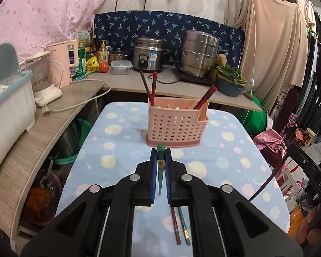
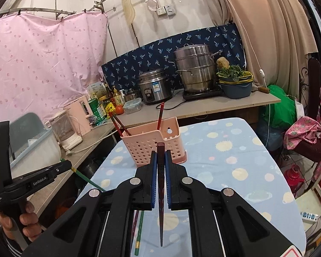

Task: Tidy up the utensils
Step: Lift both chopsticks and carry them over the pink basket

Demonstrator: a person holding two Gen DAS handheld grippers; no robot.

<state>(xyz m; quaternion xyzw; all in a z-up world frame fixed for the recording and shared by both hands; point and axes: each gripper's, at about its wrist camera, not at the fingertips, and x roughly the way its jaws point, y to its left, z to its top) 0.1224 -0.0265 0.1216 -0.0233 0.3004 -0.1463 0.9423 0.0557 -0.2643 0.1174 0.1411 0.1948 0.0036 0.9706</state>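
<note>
I am holding one chopstick in each gripper, both raised above the table [image 1: 235, 150], with the pink holder [image 1: 177, 124] as the reference landmark. My left gripper [image 1: 161, 153] is clamping narrowly on a green chopstick [image 1: 161, 167]; its long axis is running along my fingers, blunt end pointing toward the holder and tip pointing back toward me. The holder is lying directly ahead of these jaws, near, and slightly lower. My right gripper [image 2: 161, 155] is clamping narrowly on a dark red chopstick [image 2: 161, 192], aligned the same way; from this side the holder [image 2: 154, 145] is sitting ahead and slightly left. I am judging the left gripper as the nearer one for insertion, though each chopstick would need tipping upright first. Red chopsticks [image 1: 148, 87] are already standing in the holder's end compartments. Two more, one red [image 1: 175, 224] and one green [image 1: 184, 227], are lying on the table on my side of the holder. Legible writing: "GenRobot.AI" on the left gripper's body in the right wrist view.
</note>
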